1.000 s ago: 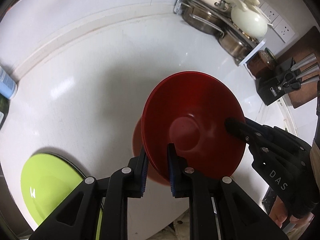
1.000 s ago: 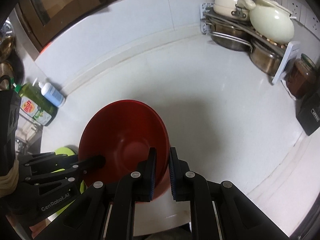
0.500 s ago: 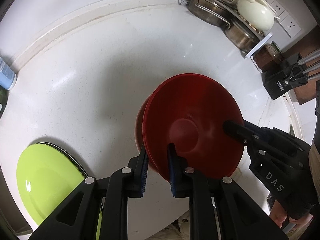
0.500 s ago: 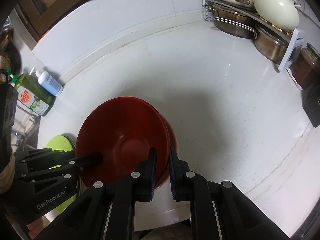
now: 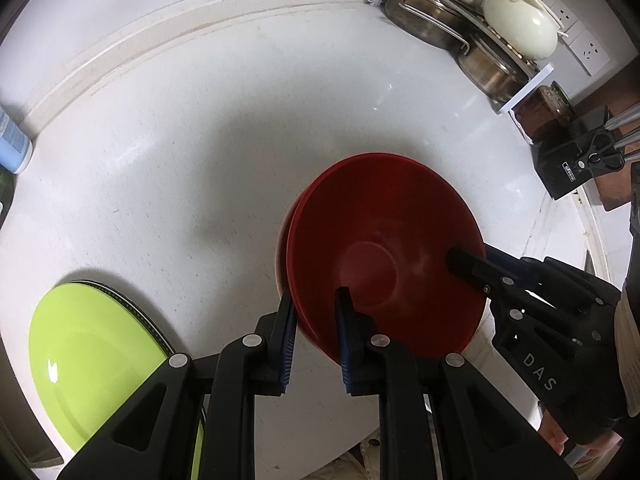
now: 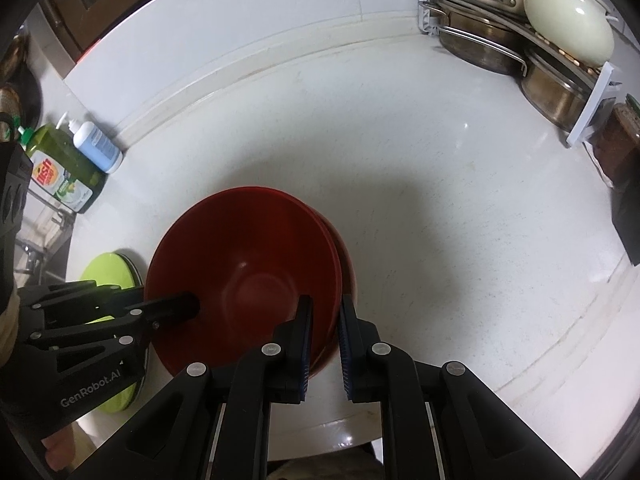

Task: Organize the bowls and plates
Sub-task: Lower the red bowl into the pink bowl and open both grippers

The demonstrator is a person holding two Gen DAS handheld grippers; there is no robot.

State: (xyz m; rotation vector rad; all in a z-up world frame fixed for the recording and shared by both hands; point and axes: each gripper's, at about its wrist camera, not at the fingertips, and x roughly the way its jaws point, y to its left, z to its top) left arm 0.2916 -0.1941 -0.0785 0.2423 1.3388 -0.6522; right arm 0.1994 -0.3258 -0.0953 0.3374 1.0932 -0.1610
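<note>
**Both grippers on the red bowl, nesting it into the one below**

Left gripper (image 5: 314,312) and right gripper (image 6: 323,316) each straddle the rim of the upper red bowl (image 5: 384,256), one jaw inside and one outside. The jaws stand narrow but with a gap showing beside the rim, so I cannot tell whether either one is clamping or has begun to let go.

White counter (image 5: 200,140) carries everything. On it, near the front edge, sits the lower red bowl (image 5: 282,256), seen only as a sliver of rim under the upper one's left side. The upper bowl looks nearly seated in it, slightly off-centre — whether the two touch all round I cannot tell.

To finish the step well, I would lower both sides evenly so the bowl settles level, nudge it leftwards until the rims line up, then open one gripper at a time and draw each straight back so a finger does not drag the rim — the stack is close to the counter's edge.

Relative to the grippers, the bowl lies directly ahead, its rim between both pairs of jaws. The green plate (image 5: 100,364) lies at near left, apart from the bowls.
</note>
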